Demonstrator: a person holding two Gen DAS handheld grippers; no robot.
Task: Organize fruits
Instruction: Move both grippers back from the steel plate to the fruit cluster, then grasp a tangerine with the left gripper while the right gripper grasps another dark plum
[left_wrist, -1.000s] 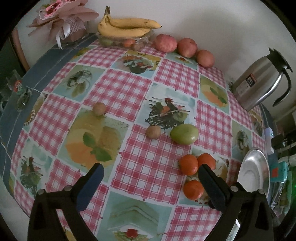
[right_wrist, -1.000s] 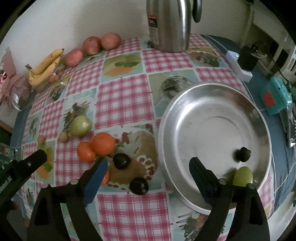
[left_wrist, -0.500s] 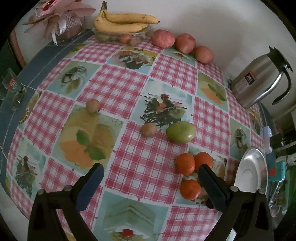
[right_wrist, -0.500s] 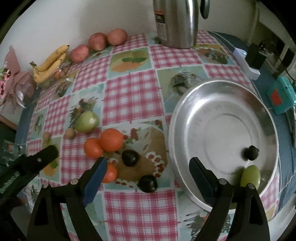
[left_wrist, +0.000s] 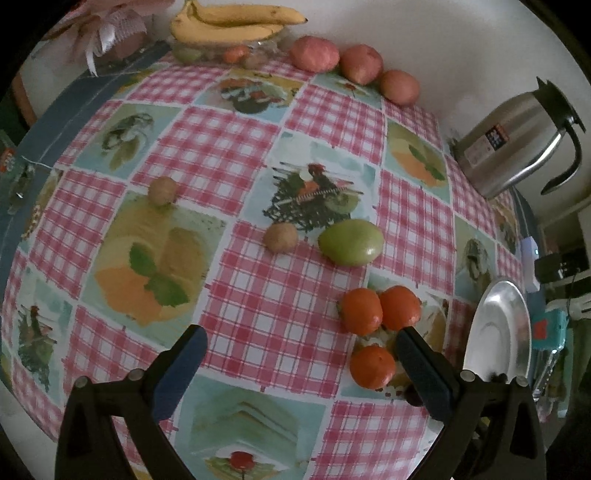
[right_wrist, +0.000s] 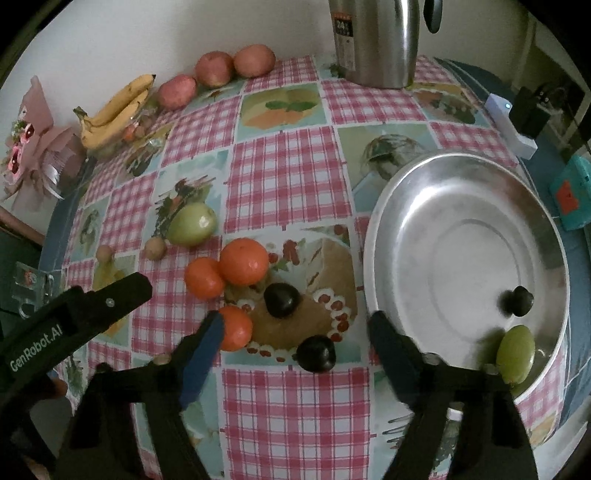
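The right claw (right_wrist: 291, 332) stood open and empty above the tabletop (right_wrist: 288, 177), its jaws spread wide with a dark plum (right_wrist: 316, 353) lying between and just beyond them. A second dark plum (right_wrist: 282, 300) lay a little farther out, and three oranges (right_wrist: 243, 261) clustered beside it, one of them just beside the claw's left finger. To the right sat the metal plate (right_wrist: 465, 173), holding only a small dark fruit (right_wrist: 517, 301) and a green fruit (right_wrist: 515, 353) near its front rim. The left claw (left_wrist: 299, 343) was also open and empty, held over the checked cloth with the oranges near its right finger. Beyond it lay a green tomato-like fruit (left_wrist: 350, 242) and two small brown fruits (left_wrist: 280, 237), well apart from the plate. At the far edge, bananas (left_wrist: 229, 22) and three red apples (left_wrist: 314, 53) lined the wall beside a steel jug (left_wrist: 513, 144). Judged from this layout, the task was at an early stage: two fruits were on the plate, and most remained loose on the tabletop. The near plum appeared the likeliest next pick for the right claw.
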